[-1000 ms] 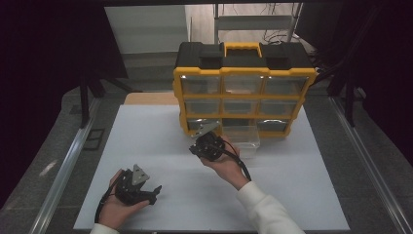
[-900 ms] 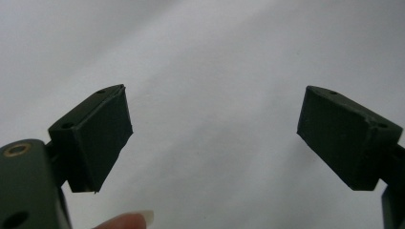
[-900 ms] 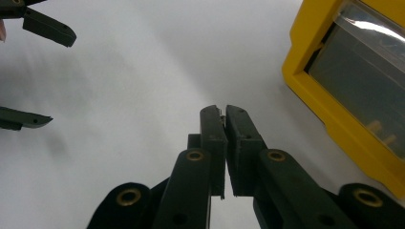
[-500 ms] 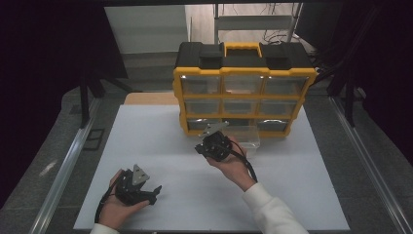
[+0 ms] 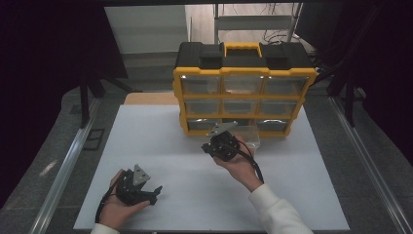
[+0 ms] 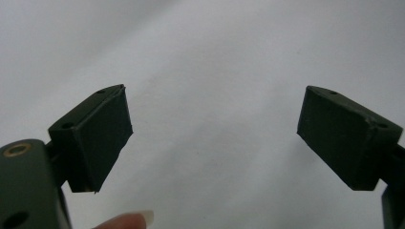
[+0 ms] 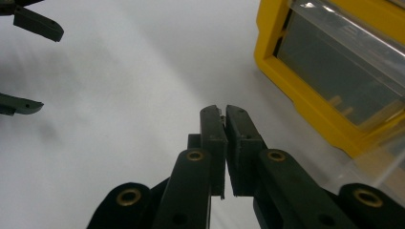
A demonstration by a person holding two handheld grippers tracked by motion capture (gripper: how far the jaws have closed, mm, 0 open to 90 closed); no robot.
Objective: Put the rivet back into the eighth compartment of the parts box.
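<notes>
Clear drawer (image 5: 249,136) is what this is about as far as I can tell: it's the middle one in the bottom row of the yellow organizer (image 5: 243,105), sticking partway out onto the white tabletop (image 5: 146,141). Starting at the business end, the right gripper (image 5: 221,146) has its jaws pressed together. In the right gripper view (image 7: 223,110) there's maybe a tiny speck at the tips, but it's too small to call, so I'd say closed on nothing. What changed over the last second is that this hand slid sideways along the front of the organizer. It was parked off the left end of the bottom row, and now it sits just in front of the pulled-out drawer, which is at roughly 1 o'clock from it, close but not touching from what I can see. The drawer itself hasn't budged. The left gripper (image 5: 155,194) hasn't moved either. It's resting on the table down at about 8 o'clock from the right one, jaws wide apart with only bare table between them (image 6: 212,129), and a fingertip (image 6: 129,220) pokes in at the bottom. My read is that the right hand is lining up on the drawer, either to nudge it back in or to reach into it, and with the jaws shut like that a push looks more likely than a grab.
</notes>
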